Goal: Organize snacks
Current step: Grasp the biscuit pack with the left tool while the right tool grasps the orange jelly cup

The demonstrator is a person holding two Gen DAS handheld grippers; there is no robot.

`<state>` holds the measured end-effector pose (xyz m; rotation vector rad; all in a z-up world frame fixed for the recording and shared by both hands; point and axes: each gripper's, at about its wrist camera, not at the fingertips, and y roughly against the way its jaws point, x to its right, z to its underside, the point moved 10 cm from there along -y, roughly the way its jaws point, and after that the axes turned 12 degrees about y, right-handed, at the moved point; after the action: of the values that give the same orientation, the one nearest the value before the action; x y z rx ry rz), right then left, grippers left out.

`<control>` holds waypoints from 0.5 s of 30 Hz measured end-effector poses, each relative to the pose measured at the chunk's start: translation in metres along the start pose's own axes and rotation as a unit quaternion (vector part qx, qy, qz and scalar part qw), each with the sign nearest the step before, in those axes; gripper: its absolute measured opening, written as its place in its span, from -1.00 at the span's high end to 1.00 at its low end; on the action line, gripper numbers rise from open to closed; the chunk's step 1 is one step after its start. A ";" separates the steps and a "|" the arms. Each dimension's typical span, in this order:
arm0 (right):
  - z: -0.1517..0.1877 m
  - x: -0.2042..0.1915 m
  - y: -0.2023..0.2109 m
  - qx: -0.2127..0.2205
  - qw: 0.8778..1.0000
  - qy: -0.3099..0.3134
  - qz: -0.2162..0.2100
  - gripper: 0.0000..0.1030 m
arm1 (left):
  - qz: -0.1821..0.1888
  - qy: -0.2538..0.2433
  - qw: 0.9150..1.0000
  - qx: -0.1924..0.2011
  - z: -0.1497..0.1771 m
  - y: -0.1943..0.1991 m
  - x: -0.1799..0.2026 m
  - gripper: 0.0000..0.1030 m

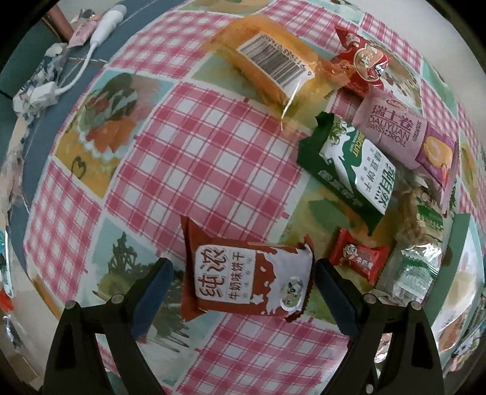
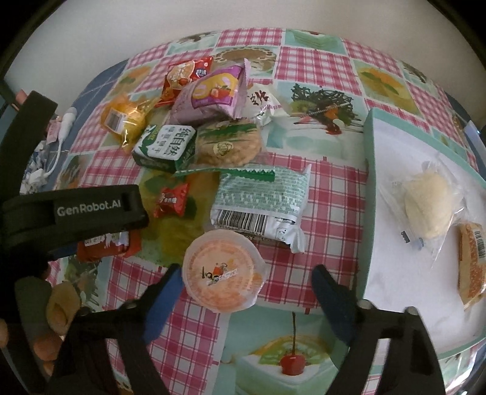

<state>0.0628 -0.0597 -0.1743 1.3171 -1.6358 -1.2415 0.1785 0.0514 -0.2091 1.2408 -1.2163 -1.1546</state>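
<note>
My left gripper (image 1: pixel 243 265) points down at the checked tablecloth (image 1: pixel 188 158) and stands open. A brown-and-white biscuit packet (image 1: pixel 246 279) lies flat between its fingers, and neither pad presses on it. My right gripper (image 2: pixel 247 270) is open too. A round orange jelly cup (image 2: pixel 224 273) sits between its fingers, close to the left fingertip (image 2: pixel 170 279) and well clear of the right one. In the right wrist view the same biscuit packet (image 2: pixel 106 246) shows under the left tool's black housing (image 2: pixel 91 209).
A white tray with a teal rim (image 2: pixel 369 145) on the right holds a pale bun in a clear bag (image 2: pixel 428 206) and an orange cake packet (image 2: pixel 470 264). Several snacks are piled behind: a green-white packet (image 2: pixel 261 200), a green biscuit pack (image 1: pixel 349 170), a pink Swiss roll (image 1: pixel 401 133), a small red candy (image 2: pixel 171 200). A white cable (image 1: pixel 103 24) lies far left.
</note>
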 end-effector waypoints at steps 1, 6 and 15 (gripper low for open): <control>0.000 -0.002 -0.001 -0.002 1.000 0.002 -0.002 -0.54 | 0.004 0.001 1.000 -0.002 0.001 -0.001 0.001 -0.78; -0.002 -0.011 0.000 0.003 1.000 0.010 -0.016 0.03 | 0.005 -0.008 1.000 0.005 0.008 0.000 0.005 -0.42; -0.005 -0.007 0.005 0.006 1.000 0.003 -0.019 0.06 | 0.014 -0.009 1.000 0.011 0.007 0.010 0.008 -0.26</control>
<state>0.0672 -0.0538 -0.1676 1.3635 -1.6232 -1.2507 0.1712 0.0429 -0.1988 1.2297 -1.2585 -1.1366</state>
